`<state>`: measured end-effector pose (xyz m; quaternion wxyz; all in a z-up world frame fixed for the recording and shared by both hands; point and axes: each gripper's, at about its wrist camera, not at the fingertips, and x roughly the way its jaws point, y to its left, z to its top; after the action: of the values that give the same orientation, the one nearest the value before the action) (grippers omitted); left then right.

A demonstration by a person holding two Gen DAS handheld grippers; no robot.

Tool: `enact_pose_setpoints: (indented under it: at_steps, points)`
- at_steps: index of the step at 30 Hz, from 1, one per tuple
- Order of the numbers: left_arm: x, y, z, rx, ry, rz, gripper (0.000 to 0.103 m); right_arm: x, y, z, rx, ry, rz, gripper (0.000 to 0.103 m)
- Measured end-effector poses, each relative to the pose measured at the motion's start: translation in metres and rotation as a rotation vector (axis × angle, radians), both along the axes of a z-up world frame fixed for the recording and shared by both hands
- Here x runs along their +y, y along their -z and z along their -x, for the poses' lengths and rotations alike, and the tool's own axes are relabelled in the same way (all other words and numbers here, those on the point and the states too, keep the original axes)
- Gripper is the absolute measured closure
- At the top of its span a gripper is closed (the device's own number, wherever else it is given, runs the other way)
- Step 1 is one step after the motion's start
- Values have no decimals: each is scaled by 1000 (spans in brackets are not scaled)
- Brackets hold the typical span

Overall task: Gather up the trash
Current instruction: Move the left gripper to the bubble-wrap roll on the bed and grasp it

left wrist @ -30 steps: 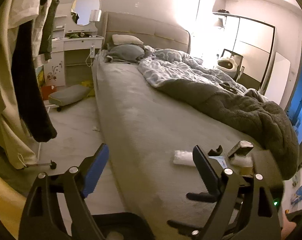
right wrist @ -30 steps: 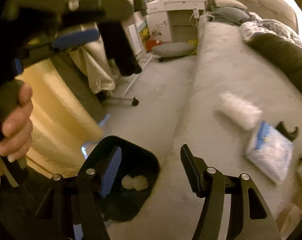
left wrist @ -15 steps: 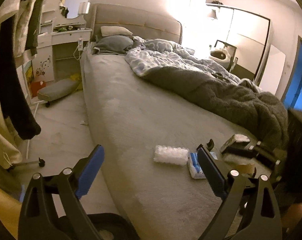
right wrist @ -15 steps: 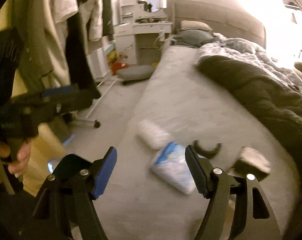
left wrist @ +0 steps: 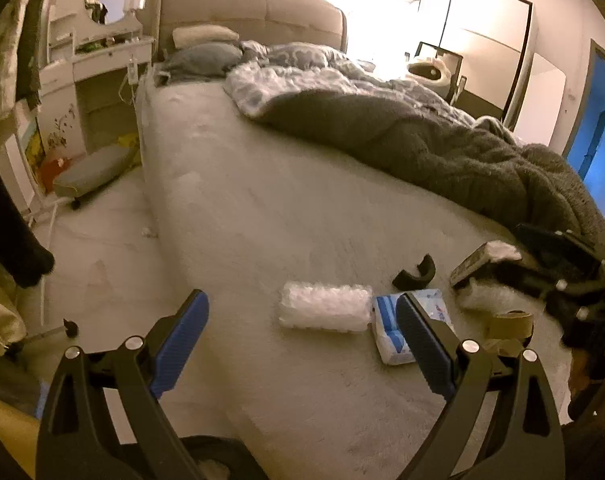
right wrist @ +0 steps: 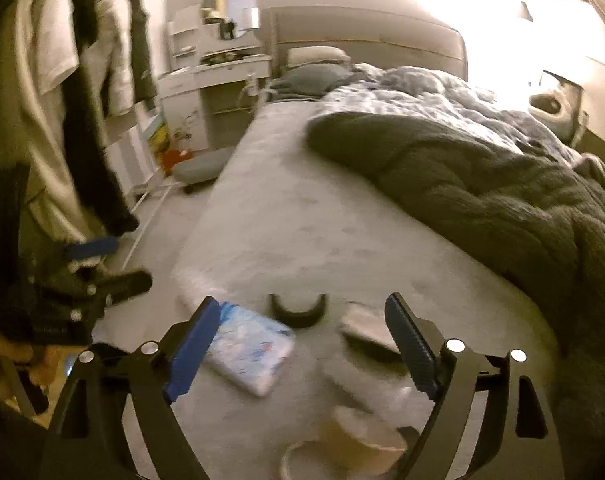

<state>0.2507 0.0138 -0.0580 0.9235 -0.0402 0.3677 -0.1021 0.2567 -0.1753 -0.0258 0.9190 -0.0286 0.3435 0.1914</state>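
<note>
Trash lies on the near end of the grey bed [left wrist: 270, 208]: a white bubble-wrap roll [left wrist: 325, 307], a blue-and-white tissue pack [left wrist: 394, 330] [right wrist: 248, 350], a black curved piece [left wrist: 415, 271] [right wrist: 298, 310], a small box [left wrist: 472, 266] [right wrist: 366, 332] and a brown tape roll [left wrist: 508, 322] [right wrist: 360, 436]. My left gripper [left wrist: 300, 348] is open and empty above the bed's near edge. My right gripper [right wrist: 302, 350] is open and empty above the trash; it shows at the right in the left wrist view [left wrist: 562, 276].
A dark duvet [left wrist: 442, 156] covers the bed's right half. A black bin's rim [left wrist: 214, 458] shows below the left gripper. Clothes hang at the left [right wrist: 82, 92]. A dressing table [left wrist: 98, 64] and a low stool [left wrist: 92, 166] stand by the floor strip.
Both grippers have swung from the bin and floor toward the bed. The trash now lies closer and more central in both views. Both stay open.
</note>
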Motion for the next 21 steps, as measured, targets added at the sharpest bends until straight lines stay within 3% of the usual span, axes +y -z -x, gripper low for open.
enact_pose_setpoints:
  at_steps: [6,14,16,18,21]
  points:
    - [-13,17,-11,34,31,-13,7,-16,11,-9,53,53,-47,15]
    - [-18,32,-27,64,35,41,8,-22,17,-13,87,66,-48,14]
    - [-20,36,-30,70,37,47,10,-26,19,-13,98,71,-58,14]
    - [-20,41,-35,94,32,73,20,-29,20,-13,105,72,-61,14]
    - [-17,46,-39,116,21,117,22,-34,22,-12,116,82,-65,14]
